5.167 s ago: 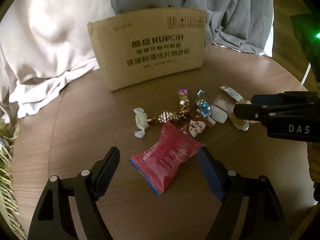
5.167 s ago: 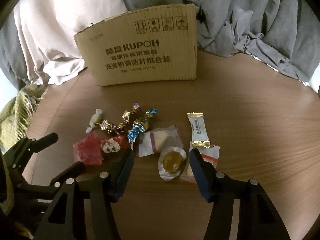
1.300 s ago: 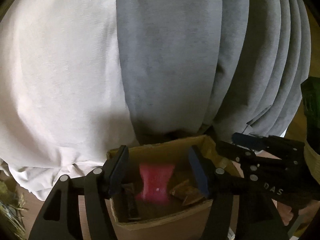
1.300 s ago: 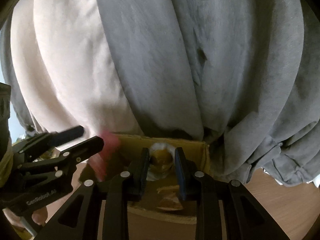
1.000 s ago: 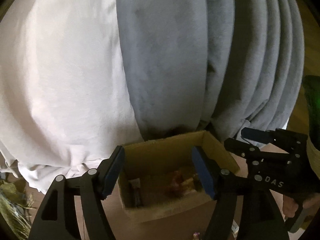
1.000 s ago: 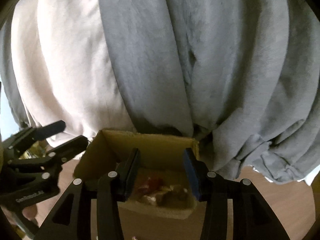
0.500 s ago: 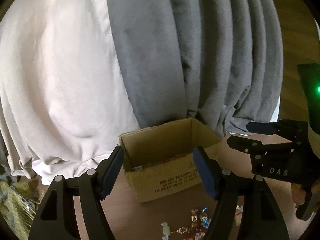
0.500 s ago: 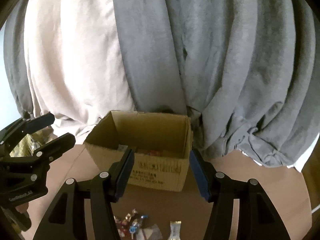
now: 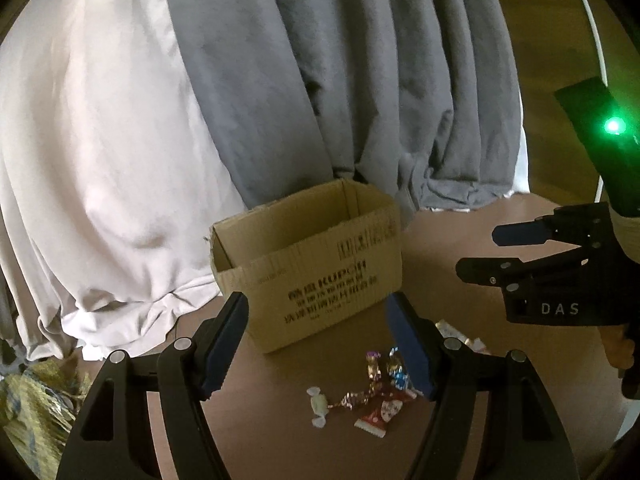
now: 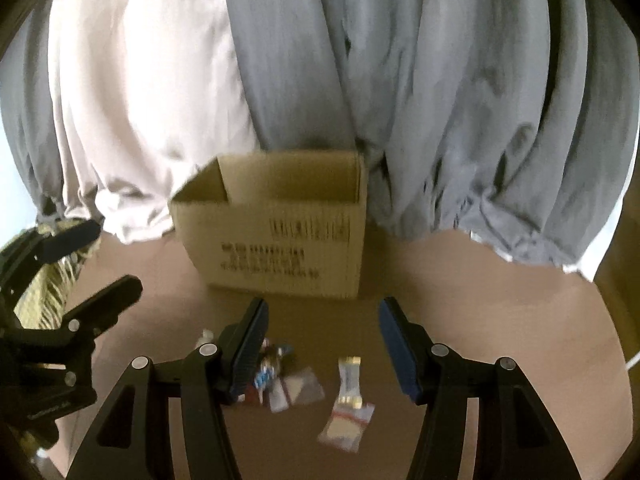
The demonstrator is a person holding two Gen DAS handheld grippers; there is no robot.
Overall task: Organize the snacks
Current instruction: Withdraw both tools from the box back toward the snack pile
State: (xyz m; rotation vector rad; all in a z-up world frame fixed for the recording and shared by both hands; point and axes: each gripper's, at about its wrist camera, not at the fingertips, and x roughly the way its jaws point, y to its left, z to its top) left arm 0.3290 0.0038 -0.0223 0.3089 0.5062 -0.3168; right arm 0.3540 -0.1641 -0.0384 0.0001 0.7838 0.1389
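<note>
box: your open brown cardboard box (image 9: 320, 264) stands upright by the curtains | snacks: your wrapped candies (image 9: 370, 390) lie clustered before it, sachets (image 10: 347, 404) beside them

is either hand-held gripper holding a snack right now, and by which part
Nothing is held. The left hand-held gripper and the right hand-held gripper are both open and empty, above the loose snacks in front of the cardboard box.

I see grey drapes (image 9: 360, 80) beside pale cloth (image 9: 100, 140) behind the brown bench (image 10: 480, 300). A yellowish fringed fabric (image 9: 28, 408) lies far left.
</note>
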